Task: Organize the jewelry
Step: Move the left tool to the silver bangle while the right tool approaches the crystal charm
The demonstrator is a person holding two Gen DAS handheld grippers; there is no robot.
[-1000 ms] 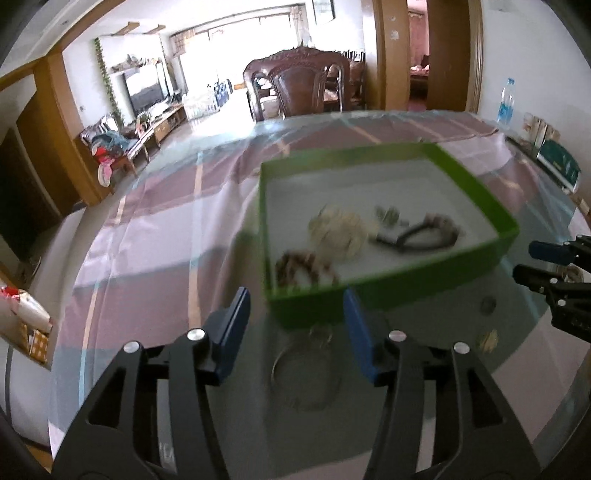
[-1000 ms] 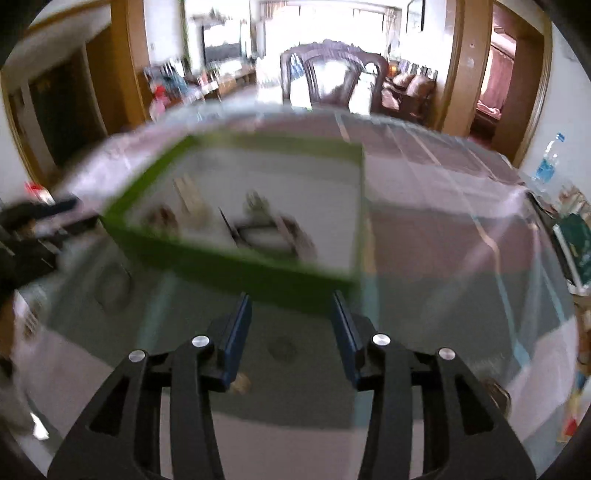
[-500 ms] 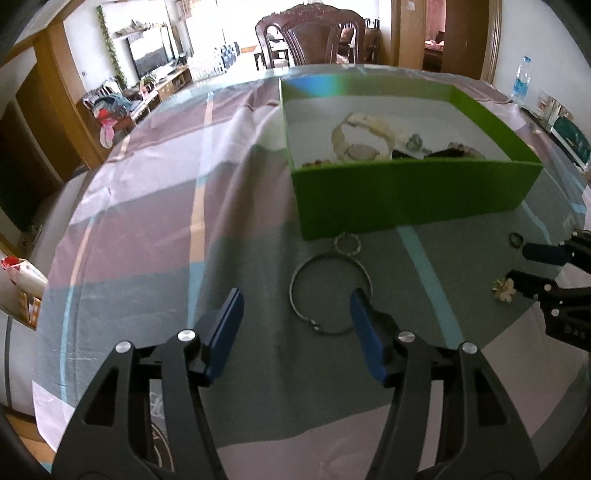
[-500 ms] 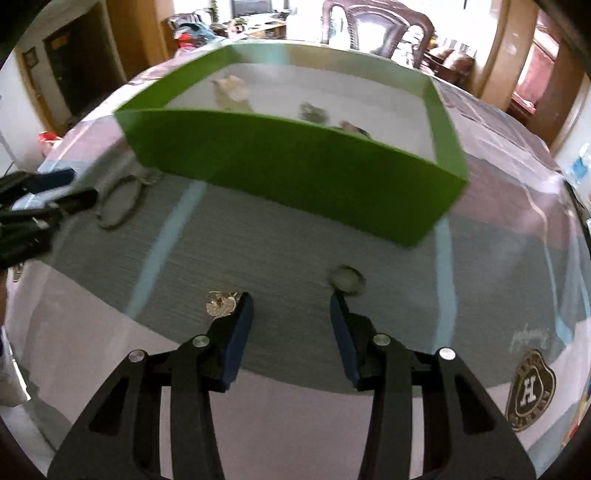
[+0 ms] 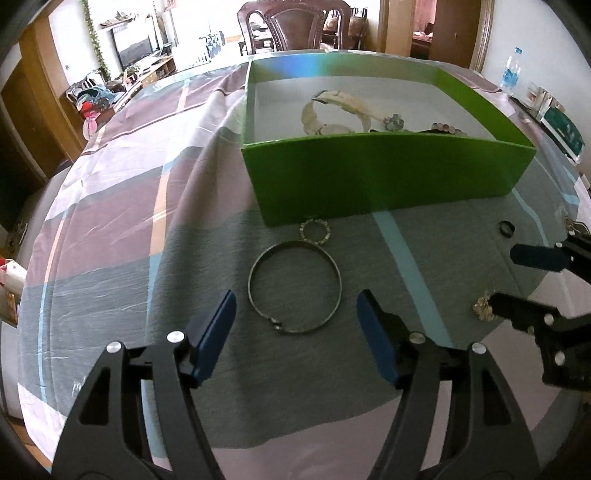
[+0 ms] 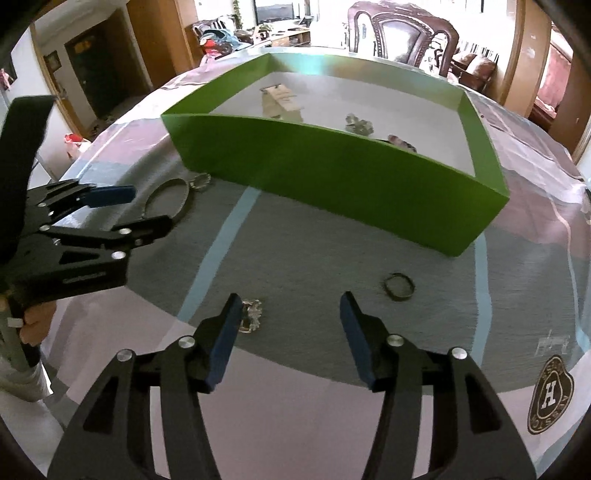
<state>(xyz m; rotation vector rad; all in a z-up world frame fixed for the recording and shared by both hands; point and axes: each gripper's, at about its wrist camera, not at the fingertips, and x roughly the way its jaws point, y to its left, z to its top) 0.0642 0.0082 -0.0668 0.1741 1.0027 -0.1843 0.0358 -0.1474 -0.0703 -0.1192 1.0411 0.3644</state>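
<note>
A green box (image 5: 388,173) with a white floor holds several jewelry pieces, among them a pale bracelet (image 5: 332,107). On the cloth in front of it lie a large metal bangle (image 5: 294,286) and a small beaded ring (image 5: 315,231). My left gripper (image 5: 295,306) is open, its jaws either side of the bangle's near part, just above the cloth. A dark ring (image 6: 399,286) and a small silver ornament (image 6: 251,315) lie near my right gripper (image 6: 290,308), which is open and empty. The ornament sits by its left fingertip.
The green box (image 6: 332,166) stands on a round table covered with a striped cloth (image 5: 129,221). A water bottle (image 5: 511,72) and boxes stand at the far right edge. A wooden chair (image 5: 295,22) is behind the table.
Both grippers have come down and closer to the cloth in front of the box. The bangle now lies between the left jaws, and the ornament is beside the right gripper's left finger.
</note>
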